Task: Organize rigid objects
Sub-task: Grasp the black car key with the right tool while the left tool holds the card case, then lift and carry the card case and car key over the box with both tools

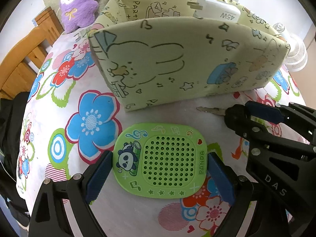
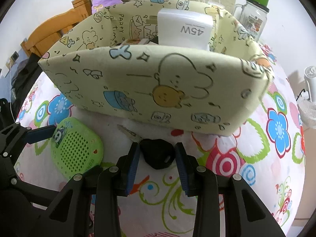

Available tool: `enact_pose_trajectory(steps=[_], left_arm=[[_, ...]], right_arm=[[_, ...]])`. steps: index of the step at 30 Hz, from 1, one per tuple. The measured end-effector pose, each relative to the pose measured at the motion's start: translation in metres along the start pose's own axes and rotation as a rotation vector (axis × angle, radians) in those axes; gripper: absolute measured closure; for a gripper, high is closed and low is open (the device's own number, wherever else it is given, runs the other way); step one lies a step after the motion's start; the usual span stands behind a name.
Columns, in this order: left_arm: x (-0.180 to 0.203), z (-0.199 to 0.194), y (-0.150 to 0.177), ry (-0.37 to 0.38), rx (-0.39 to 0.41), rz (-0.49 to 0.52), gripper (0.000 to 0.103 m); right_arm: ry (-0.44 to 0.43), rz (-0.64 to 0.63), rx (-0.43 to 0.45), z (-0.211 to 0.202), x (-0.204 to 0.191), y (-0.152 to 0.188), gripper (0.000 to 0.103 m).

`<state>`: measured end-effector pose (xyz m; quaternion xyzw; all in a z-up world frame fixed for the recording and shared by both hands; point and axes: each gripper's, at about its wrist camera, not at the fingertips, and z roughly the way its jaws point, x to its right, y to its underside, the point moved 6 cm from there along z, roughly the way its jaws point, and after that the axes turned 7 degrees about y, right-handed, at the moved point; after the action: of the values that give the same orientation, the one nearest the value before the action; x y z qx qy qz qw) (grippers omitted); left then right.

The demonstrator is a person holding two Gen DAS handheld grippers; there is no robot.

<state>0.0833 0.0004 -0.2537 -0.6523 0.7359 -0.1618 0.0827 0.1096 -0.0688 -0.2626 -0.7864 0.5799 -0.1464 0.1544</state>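
The key [image 2: 156, 155] looks light, stiff and small: a thick black plastic head with a thin metal blade, so the head is the sensible place to take it, since the flat blade lying on the cloth [image 2: 227, 207] offers little to pinch and could slip. The right gripper [image 2: 157, 158] has done just that; its blue pads press on either side of the black head, jaws drawn in as far as they go, with the blade pointing out toward 11 o'clock in the right wrist view, toward the box [image 2: 150, 86]. The key rests on the cloth just in front of the box's near wall. The speaker [image 1: 160, 161], a flat green panda-printed piece, looks rigid, light and smooth-edged, probably a little slippery, best held across its two short sides. It lies flat between the pads of the left gripper [image 1: 160, 174], which stands wide; the pads sit right at its sides, and whether they press it I cannot tell for certain. From the speaker, the box stands at 12 o'clock, the key at 2 o'clock. A white charger [image 2: 183, 29] already sits inside the box.
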Motion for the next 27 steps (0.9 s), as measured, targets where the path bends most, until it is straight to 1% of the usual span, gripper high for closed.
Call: enact_pose_trajectory(steps=[8, 22, 26, 27], left_arm=[[0.008, -0.006, 0.005, -0.007, 0.009, 0.005, 0.008], [0.022, -0.03, 0.006, -0.012, 0.04, 0.011, 0.008], [0.025, -0.04, 0.004, -0.013, 0.055, 0.01, 0.008], [0.027, -0.043, 0.005, -0.014, 0.059, 0.012, 0.008]], right_arm=[[-0.009, 0.041, -0.012, -0.012, 0.02, 0.023, 0.064], [0.0, 0.072, -0.006, -0.039, 0.046, 0.029, 0.064], [0.004, 0.076, 0.006, -0.054, 0.049, 0.026, 0.064], [0.005, 0.076, 0.007, -0.054, 0.044, 0.024, 0.064]])
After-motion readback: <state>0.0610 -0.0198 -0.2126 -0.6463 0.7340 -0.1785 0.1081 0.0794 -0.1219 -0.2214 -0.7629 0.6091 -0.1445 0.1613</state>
